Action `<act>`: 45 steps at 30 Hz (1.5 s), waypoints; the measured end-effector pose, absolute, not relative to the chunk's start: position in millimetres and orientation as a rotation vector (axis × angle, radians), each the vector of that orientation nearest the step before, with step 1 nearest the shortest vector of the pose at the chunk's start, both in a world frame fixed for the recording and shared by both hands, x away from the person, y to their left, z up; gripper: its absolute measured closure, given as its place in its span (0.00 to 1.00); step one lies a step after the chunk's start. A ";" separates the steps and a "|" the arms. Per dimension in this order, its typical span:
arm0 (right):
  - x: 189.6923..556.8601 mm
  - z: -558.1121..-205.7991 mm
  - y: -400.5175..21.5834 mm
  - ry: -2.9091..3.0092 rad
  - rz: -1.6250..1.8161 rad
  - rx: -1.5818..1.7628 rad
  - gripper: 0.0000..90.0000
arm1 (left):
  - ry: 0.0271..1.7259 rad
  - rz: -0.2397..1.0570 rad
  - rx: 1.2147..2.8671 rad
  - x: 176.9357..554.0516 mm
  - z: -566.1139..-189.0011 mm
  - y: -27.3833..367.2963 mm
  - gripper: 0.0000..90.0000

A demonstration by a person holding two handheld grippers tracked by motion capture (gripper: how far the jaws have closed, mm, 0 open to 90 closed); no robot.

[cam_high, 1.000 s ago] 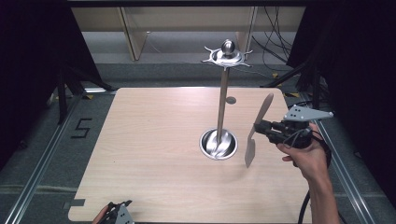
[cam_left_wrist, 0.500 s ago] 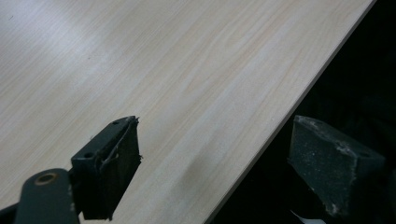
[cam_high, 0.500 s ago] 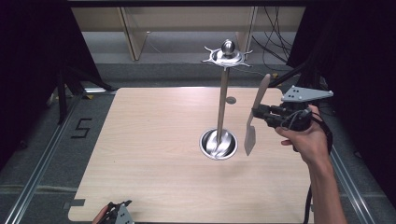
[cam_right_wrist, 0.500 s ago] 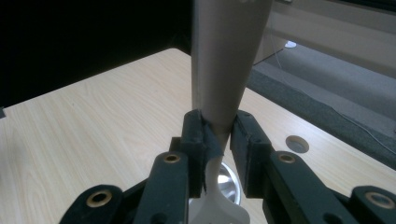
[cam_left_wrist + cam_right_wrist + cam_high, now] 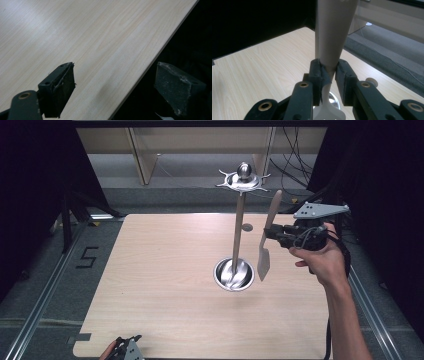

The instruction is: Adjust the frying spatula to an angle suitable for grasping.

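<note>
A pale wooden spatula [image 5: 267,237] hangs nearly upright in the air, blade down, just right of a metal stand [image 5: 239,227]. My right gripper [image 5: 272,234] is shut on the spatula's handle, and a hand holds it from the right. In the right gripper view both black jaws press the spatula [image 5: 332,37] at its narrow neck, the right gripper [image 5: 328,75] holding it upright. The stand has a round shiny base [image 5: 234,274] on the wooden table [image 5: 165,285] and a hook ring with a ball on top [image 5: 243,176]. My left gripper [image 5: 113,85] is open over the table's edge.
The left gripper [image 5: 125,349] sits low at the table's front edge. A small knob [image 5: 247,226] sticks out of the stand's pole. Cables [image 5: 295,155] and shelving lie beyond the far edge. Metal rails [image 5: 45,295] run along both sides of the table.
The right gripper has lifted the spatula and carried it up and slightly toward the stand's top. The left gripper has stayed still.
</note>
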State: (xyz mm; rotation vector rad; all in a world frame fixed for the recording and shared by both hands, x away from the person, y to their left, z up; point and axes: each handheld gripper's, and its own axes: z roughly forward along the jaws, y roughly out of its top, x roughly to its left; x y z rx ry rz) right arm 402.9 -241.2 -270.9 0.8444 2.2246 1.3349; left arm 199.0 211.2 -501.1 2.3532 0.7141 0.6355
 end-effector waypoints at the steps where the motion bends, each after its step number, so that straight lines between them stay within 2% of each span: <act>1: 404.3 -270.7 -239.9 2.236 1.337 0.845 0.85 | 0.713 0.636 2.353 199.0 -501.0 211.2 0.17; 45: 425.6 -267.4 -213.4 2.306 1.270 0.872 0.85 | 0.708 0.646 2.358 199.3 -500.6 211.6 0.17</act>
